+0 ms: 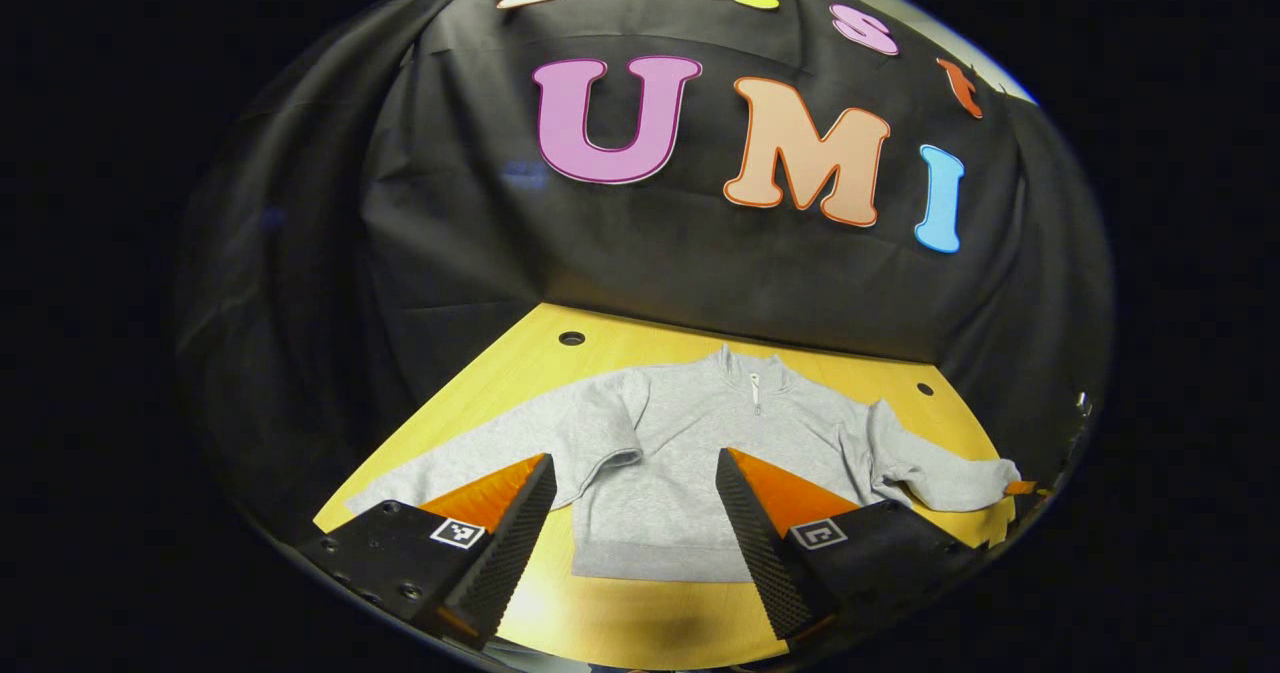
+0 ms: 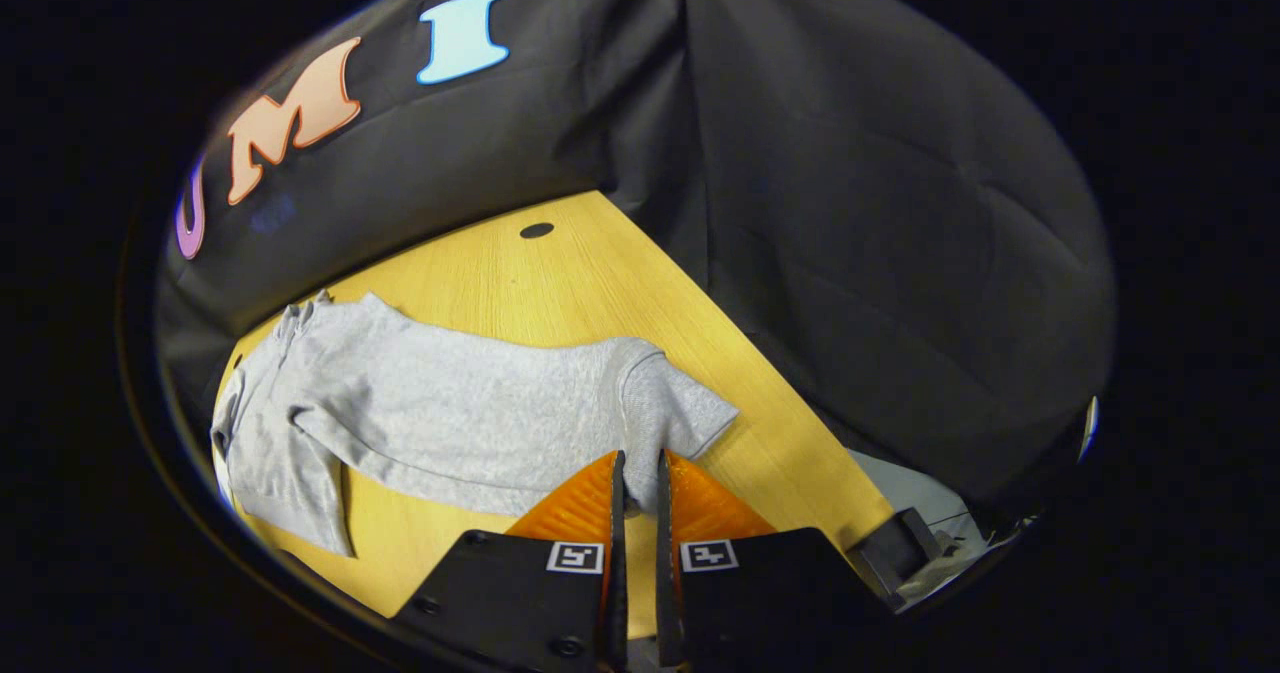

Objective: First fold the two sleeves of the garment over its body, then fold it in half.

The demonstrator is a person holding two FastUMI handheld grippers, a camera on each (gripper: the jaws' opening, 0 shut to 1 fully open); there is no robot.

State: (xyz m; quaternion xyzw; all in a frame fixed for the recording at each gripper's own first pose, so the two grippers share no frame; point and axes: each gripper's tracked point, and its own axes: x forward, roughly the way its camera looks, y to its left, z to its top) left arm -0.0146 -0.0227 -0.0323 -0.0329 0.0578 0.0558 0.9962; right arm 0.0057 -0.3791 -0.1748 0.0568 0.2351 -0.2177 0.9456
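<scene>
A grey zip-neck garment (image 1: 680, 463) is seen lying flat on the yellow worktop (image 1: 650, 623) in the lower middle of the left gripper view, collar toward the booth wall and hem toward the camera. Neither sleeve has yet been laid over the body, so the first sleeve fold is judged to be the step in hand.

In the right gripper view the right gripper (image 2: 638, 473) sits at the bottom centre with its fingers drawn nearly together on the cuff end of the right sleeve (image 2: 560, 403), which stretches from the lower centre toward the collar at the left of the frame. A thin fold of cloth appears to be pinched between them, though how firmly cannot be told.

The left gripper (image 1: 635, 473) is held above the hem at the bottom of its view, fingers spread wide and holding nothing. The left sleeve (image 1: 470, 463) runs out toward the lower left.

To fold well, the cuff should be lifted only slightly and carried across the chest, so that the crease falls along the shoulder seam. The body is best left undisturbed; it could be steadied by the free gripper if it drags.
</scene>
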